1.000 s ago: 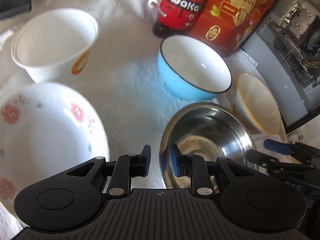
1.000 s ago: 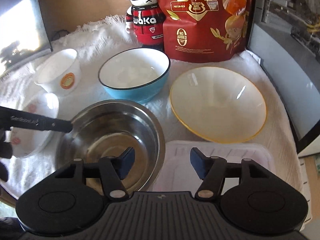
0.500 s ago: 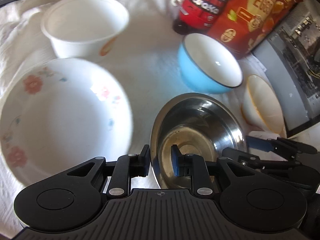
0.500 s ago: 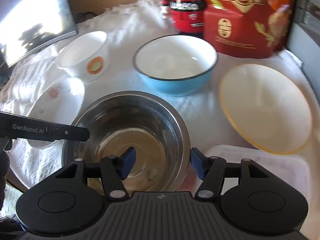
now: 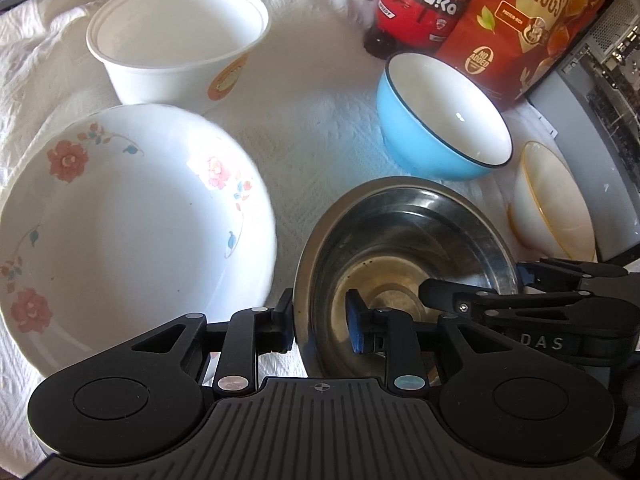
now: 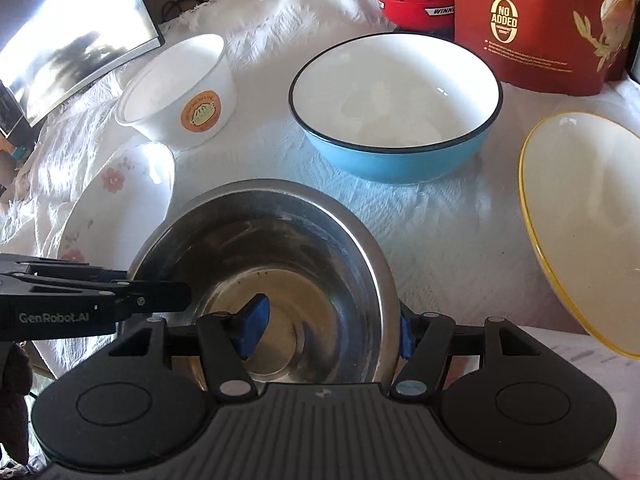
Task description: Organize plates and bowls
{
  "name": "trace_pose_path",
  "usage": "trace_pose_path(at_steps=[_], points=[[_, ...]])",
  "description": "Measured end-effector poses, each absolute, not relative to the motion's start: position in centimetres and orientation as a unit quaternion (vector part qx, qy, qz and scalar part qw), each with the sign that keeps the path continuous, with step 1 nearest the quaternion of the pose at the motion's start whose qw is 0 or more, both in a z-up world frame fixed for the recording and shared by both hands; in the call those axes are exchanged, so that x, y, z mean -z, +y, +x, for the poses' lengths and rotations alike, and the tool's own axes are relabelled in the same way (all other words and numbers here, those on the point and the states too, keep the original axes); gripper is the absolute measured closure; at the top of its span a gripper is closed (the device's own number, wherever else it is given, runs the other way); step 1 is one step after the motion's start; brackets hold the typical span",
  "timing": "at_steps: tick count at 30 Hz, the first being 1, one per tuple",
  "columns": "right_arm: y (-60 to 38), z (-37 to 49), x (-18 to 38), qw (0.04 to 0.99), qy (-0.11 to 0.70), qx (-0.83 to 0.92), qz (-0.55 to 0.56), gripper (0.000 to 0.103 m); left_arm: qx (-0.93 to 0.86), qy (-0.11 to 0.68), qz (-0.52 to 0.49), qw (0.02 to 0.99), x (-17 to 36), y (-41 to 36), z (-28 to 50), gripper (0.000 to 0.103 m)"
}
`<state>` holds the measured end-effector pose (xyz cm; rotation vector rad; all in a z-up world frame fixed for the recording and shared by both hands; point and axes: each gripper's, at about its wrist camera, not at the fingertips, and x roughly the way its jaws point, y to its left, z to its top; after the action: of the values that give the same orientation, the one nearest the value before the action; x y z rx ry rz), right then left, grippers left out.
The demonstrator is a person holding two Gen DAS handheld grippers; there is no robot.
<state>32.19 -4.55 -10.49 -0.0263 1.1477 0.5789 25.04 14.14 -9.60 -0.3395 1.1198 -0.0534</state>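
A steel bowl [image 5: 404, 240] [image 6: 280, 240] stands on the white cloth in front of both grippers. My left gripper [image 5: 320, 328] straddles its left rim, one finger outside and one inside. Its jaws are opening, with a gap between the inner pad and the wall. My right gripper [image 6: 330, 332] straddles the right rim. Its jaws are opening too, and the inner pad hangs free over the bowl's floor. Around the steel bowl are a floral bowl [image 5: 132, 216], a white paper bowl [image 5: 176, 36], a blue bowl [image 5: 444, 120] and a yellow-rimmed bowl [image 6: 588, 220].
A red bear figure [image 5: 416, 0] and a red quail-egg bag [image 5: 532, 20] stand at the back. A grey computer case [image 5: 600, 120] closes the right side, and a monitor [image 6: 72, 40] the far left. A white tray [image 6: 580, 360] lies near the right gripper.
The right gripper has come down and closer over the steel bowl, its outer finger now beside the right rim. The left gripper's jaws have widened around the left rim.
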Motion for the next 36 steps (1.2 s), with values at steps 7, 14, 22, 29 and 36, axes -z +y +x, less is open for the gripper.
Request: trace_pose_path(at_steps=[7,14,22,29,36], points=[[-4.8,31.7,9.1,0.792,0.542,-0.281,0.018,0.038,0.0,0.519,-0.2,0.831,7.7,16.1,24.4,0.077],[-2.0,30.8,5.2,0.804,0.502,-0.318,0.018,0.037,-0.044,0.48,-0.219,0.848,4.9,20.6,23.0,0.077],[6.2,29.9,4.0,0.8,0.474,-0.368,-0.016,0.035,-0.118,0.467,-0.235,0.844,5.2,27.3,22.3,0.077],[12.7,30.2,6.2,0.779,0.493,-0.384,-0.054,0.035,-0.147,0.481,-0.232,0.832,7.3,30.9,22.3,0.077],[15.4,30.4,8.3,0.777,0.505,-0.367,-0.072,0.033,-0.133,0.484,-0.233,0.833,8.4,32.6,22.7,0.082]])
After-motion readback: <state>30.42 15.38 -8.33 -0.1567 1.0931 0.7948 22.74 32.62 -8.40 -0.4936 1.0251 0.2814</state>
